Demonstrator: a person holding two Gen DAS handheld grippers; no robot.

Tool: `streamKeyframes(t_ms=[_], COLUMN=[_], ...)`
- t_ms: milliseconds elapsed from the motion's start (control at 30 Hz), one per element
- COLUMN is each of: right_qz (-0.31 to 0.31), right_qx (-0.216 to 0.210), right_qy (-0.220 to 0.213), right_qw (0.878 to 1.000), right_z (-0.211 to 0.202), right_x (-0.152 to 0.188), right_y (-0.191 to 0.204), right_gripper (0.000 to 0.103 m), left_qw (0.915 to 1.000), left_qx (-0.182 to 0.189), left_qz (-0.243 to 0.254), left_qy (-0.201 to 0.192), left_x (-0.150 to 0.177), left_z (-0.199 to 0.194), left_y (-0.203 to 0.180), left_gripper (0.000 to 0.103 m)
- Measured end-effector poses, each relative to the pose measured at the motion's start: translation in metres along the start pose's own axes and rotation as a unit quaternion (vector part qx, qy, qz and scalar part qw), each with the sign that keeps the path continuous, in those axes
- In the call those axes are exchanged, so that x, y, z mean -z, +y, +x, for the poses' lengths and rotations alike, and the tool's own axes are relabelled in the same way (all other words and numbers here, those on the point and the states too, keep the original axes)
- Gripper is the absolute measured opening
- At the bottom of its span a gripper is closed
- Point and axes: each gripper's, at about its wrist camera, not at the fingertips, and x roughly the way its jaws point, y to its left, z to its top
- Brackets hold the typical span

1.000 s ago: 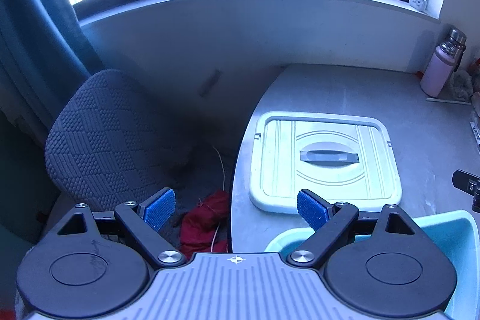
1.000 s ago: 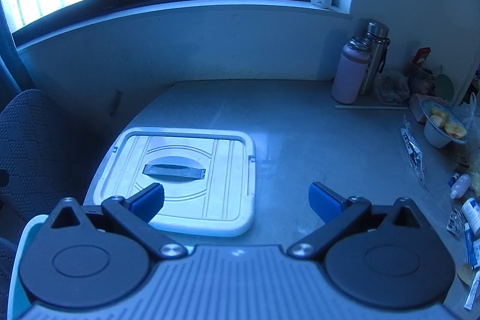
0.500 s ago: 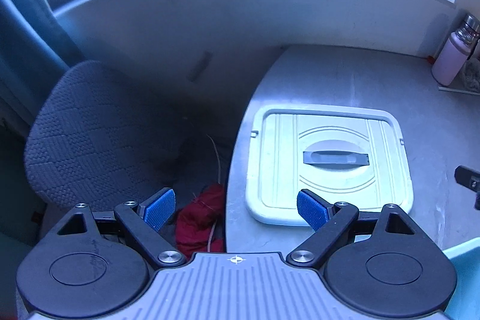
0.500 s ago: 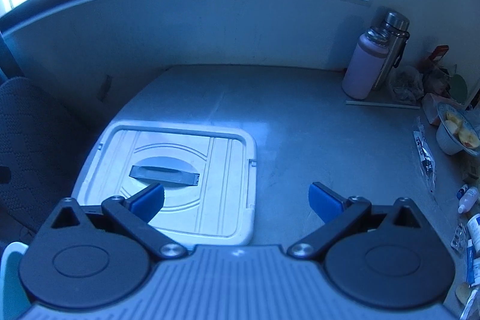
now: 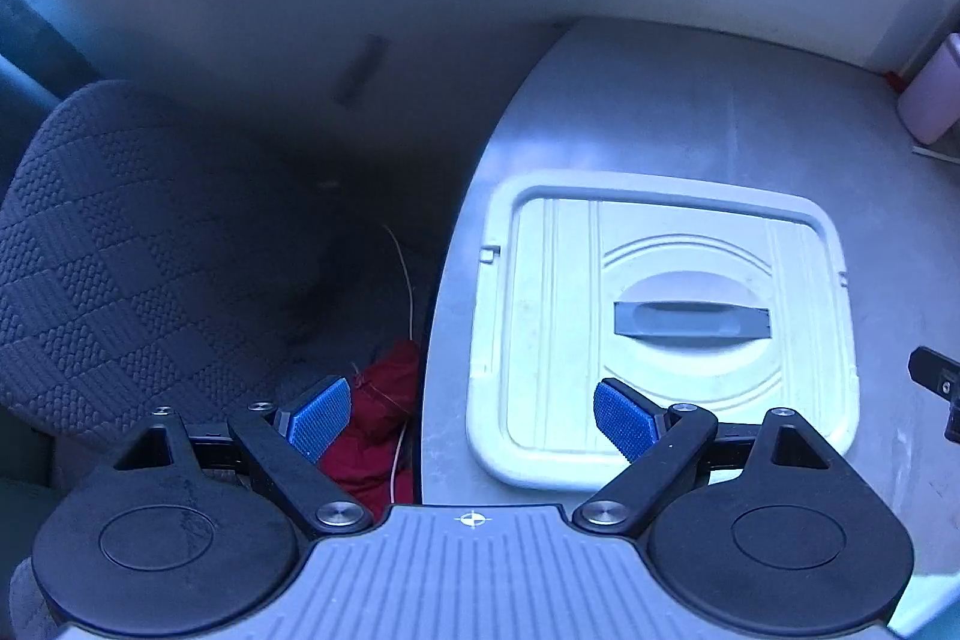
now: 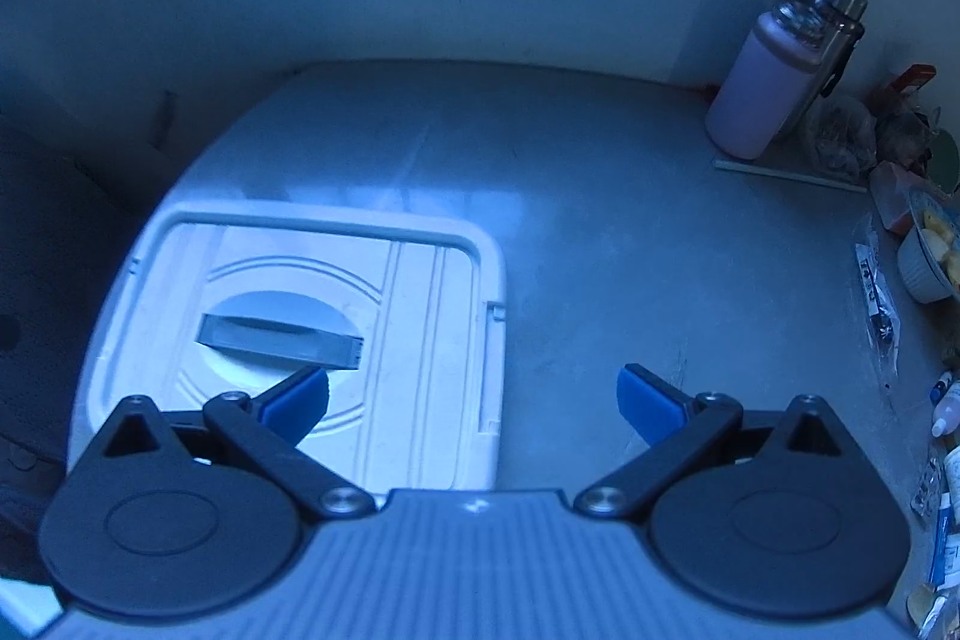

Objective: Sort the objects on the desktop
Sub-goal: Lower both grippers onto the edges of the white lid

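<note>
While both tongs, left gripper (image 5: 471,415) and right gripper (image 6: 474,397), gape empty, the stiff, light-looking lid (image 5: 660,322) ahead seems best taken by its rims.

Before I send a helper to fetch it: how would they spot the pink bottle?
Start at the grey desk and follow it to the far right corner by the wall. The pink bottle stands upright there, touching a steel flask behind it; it alone is pale pink, and taller than the clutter beside it.

Dark chair (image 5: 120,250), red cloth (image 5: 375,436) on floor beside grey desk (image 6: 600,220).
</note>
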Motion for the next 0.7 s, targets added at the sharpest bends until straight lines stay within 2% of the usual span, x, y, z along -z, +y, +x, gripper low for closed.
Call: streamKeyframes(t_ms=[100, 400, 567, 700], right_qz=[0.001, 0.017, 0.049, 0.07], right_qx=[-0.002, -0.047, -0.047, -0.047], right_qy=[0.017, 0.092, 0.121, 0.128], right_qw=[1.0, 0.995, 0.99, 0.988], right_z=[0.016, 0.071, 0.099, 0.116], right_x=[-0.003, -0.018, -0.019, -0.021], right_y=[0.001, 0.001, -0.008, -0.013], right_gripper=[0.103, 0.103, 0.103, 0.102], left_qw=[0.9999, 0.9978, 0.9974, 0.9965], left_qx=[0.001, 0.011, 0.005, 0.011], left_qz=[-0.001, -0.001, -0.004, -0.014], left_qy=[0.013, 0.065, 0.072, 0.081], left_x=[-0.008, -0.019, -0.024, -0.025], left_z=[0.018, 0.074, 0.098, 0.112], left_y=[0.0, -0.003, 0.0, 0.004], left_gripper=[0.09, 0.09, 0.09, 0.09])
